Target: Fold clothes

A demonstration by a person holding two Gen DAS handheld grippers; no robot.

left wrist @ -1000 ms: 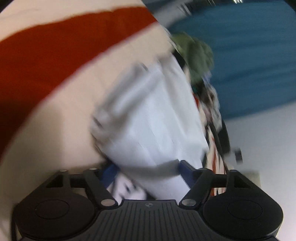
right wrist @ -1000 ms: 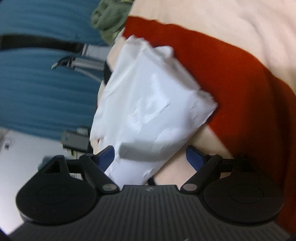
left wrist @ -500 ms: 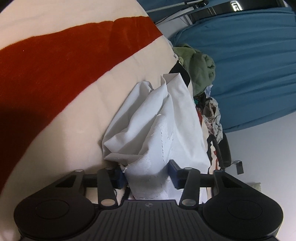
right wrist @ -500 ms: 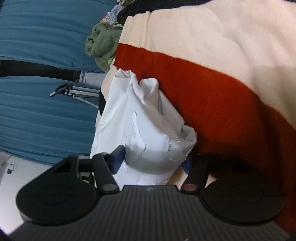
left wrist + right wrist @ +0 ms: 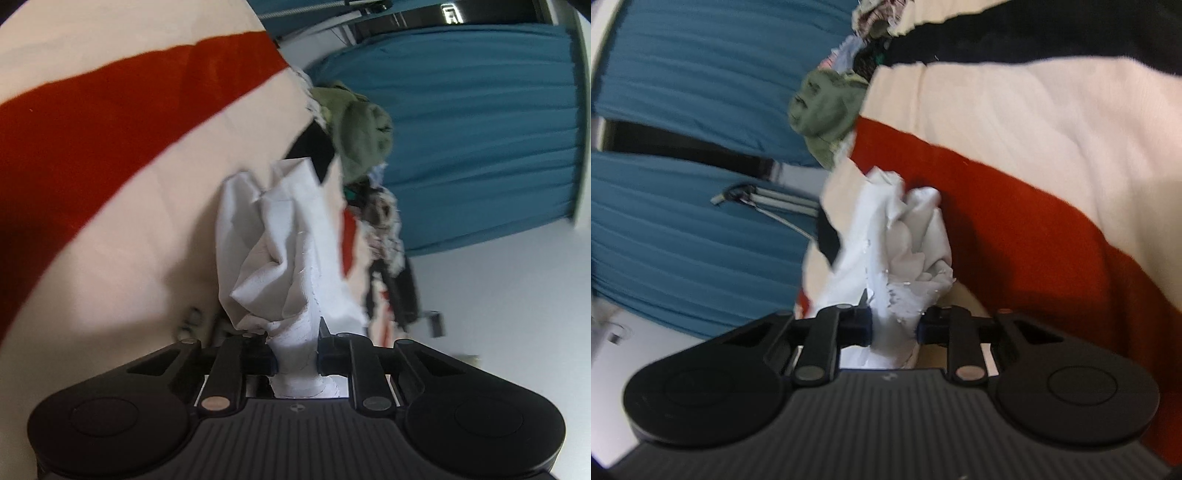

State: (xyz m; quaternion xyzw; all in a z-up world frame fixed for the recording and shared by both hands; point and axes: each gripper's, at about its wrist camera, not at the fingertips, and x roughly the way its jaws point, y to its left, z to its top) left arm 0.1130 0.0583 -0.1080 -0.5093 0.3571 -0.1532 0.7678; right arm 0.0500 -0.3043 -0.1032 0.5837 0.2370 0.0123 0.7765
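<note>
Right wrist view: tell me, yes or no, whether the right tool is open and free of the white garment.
No: the right tool is shut on the white garment, bunched cloth pinched between its fingers.

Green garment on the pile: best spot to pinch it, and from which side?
Pinch the rounded bulge of the green garment that juts off the pile toward the blue curtain, coming from that curtain side. It sits proud and uncovered there. Both tools are shut on the white cloth, so I'd free one first.

garment [image 5: 280, 251] on blanket [image 5: 110, 206], clothes pile [image 5: 362, 147] seemingly behind
</note>
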